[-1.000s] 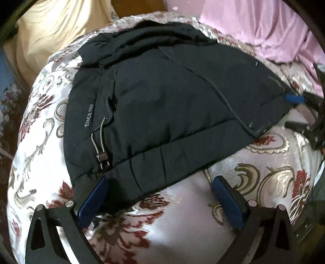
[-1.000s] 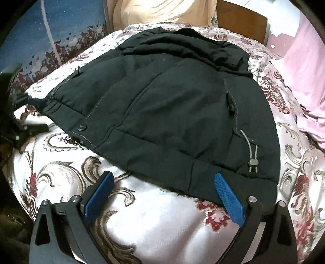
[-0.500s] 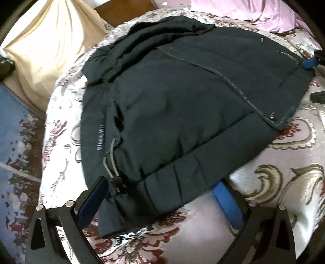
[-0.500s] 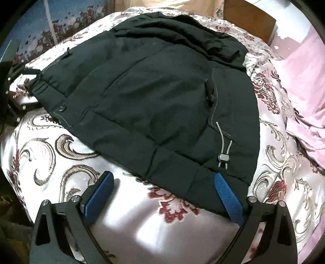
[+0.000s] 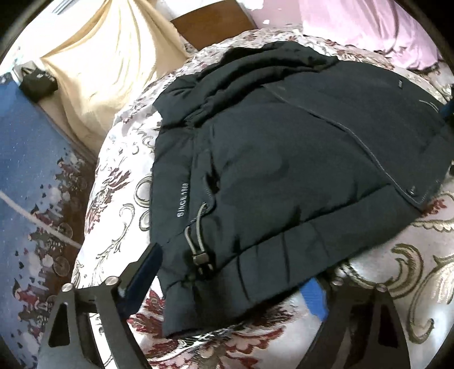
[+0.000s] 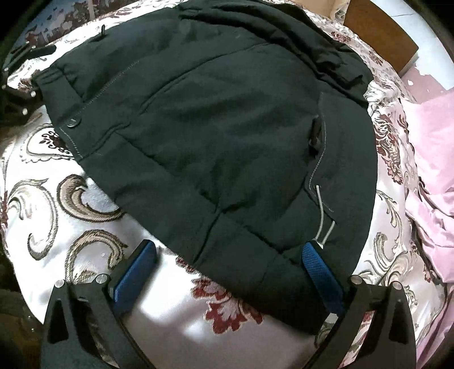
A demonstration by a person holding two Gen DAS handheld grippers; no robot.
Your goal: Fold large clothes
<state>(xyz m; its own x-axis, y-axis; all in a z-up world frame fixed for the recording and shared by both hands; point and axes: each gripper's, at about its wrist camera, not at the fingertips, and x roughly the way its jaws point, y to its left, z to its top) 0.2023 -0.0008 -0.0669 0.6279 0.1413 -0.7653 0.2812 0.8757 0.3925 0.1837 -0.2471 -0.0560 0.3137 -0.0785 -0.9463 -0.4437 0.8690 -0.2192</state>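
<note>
One dark padded jacket (image 5: 283,176) is lying spread across a floral satin bedspread (image 5: 119,181), and two hand-held grippers are working at its near hem, one at each lower corner.

At the left corner, the left gripper (image 5: 229,283) is angling downward over the hem. Its jaws have just been closing but are standing apart, straddling the corner of the jacket: the left pad is lying just outside the jacket's side edge, while the hem is draping over the tip of the right pad. The pads are not pressing the cloth. One grey drawcord with a toggle (image 5: 198,244) is lying between the two fingers, beside a line of white lettering on the side panel.

Toward the right, in the right wrist view, the jacket (image 6: 215,119) is filling the middle of the bedspread (image 6: 62,210), with one snap button showing on its front flap. The right gripper (image 6: 224,269) is pointing steeply down at the other corner of the hem. Its jaws are standing wide apart: the left pad is hovering over bare bedspread, and the right pad is sitting over the jacket's corner, next to a second grey drawcord (image 6: 323,218). Nothing is being clamped.

Around the bed, a cream cloth (image 5: 99,65), a blue patterned surface (image 5: 25,159) with one small black object (image 5: 38,82) at its far edge, a brown wooden board (image 5: 212,25) and a pink sheet (image 6: 431,159) are framing the scene.
</note>
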